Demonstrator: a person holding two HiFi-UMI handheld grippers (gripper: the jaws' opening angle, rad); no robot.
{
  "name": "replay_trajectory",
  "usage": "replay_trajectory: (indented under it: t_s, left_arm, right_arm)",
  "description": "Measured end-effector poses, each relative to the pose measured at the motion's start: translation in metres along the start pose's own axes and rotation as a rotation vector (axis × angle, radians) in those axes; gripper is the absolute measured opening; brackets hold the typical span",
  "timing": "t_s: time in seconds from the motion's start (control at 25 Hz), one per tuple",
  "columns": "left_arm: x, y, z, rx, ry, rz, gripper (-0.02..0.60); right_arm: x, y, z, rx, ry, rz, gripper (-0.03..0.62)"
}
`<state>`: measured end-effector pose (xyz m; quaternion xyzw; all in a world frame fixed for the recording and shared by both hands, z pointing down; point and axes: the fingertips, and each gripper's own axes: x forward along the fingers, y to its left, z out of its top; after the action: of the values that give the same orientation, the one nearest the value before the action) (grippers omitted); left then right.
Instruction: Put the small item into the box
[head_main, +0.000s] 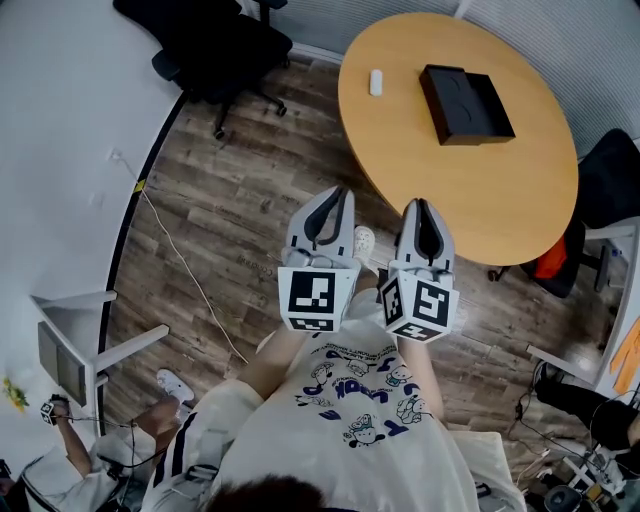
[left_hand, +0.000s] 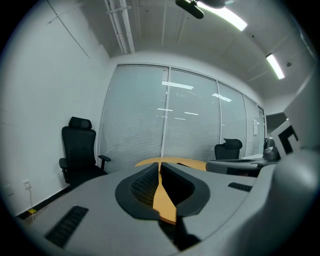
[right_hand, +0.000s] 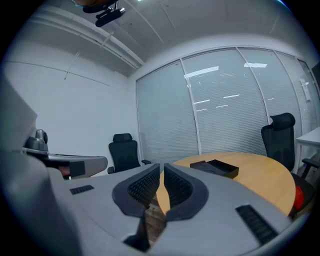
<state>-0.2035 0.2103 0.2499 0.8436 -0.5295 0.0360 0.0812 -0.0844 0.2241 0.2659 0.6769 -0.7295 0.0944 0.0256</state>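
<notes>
From your head view, the round table lies ahead of both tongs, with a black office chair on the floor to its left. The black box rests on the tabletop. Your right gripper view shows it too, but your left gripper view catches only the table's edge. Your left gripper and right gripper are both clenched on nothing. The small white item lies on the table left of the box, apart from it, and shows only from above.

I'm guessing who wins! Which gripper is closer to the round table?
The right gripper: in the head view its tip reaches the edge of the round table, while the left gripper shows only over the wooden floor.
</notes>
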Motion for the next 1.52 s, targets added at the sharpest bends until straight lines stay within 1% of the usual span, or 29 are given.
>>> replay_trajectory:
  t_s: [0.28,0.48,1.08,1.28,1.52]
  left_arm:
    - [0.035,0.011,0.009,0.000,0.000,0.025,0.031]
    - [0.068,0.018,0.008,-0.006,0.014,0.046,0.031]
    - [0.177,0.019,0.014,-0.012,0.046,0.071,0.031]
    - [0.202,0.020,0.012,-0.014,0.060,0.087,0.031]
    - [0.224,0.023,0.005,-0.043,0.083,0.108,0.031]
  right_arm:
    - [0.041,-0.011,0.006,-0.003,0.009,0.020,0.044]
    - [0.073,-0.023,0.009,0.006,0.012,0.035,0.044]
    - [0.165,-0.075,0.020,-0.003,0.045,0.067,0.044]
    - [0.189,-0.084,0.017,0.004,0.063,0.093,0.044]
    - [0.210,-0.088,0.011,-0.005,0.087,0.127,0.044]
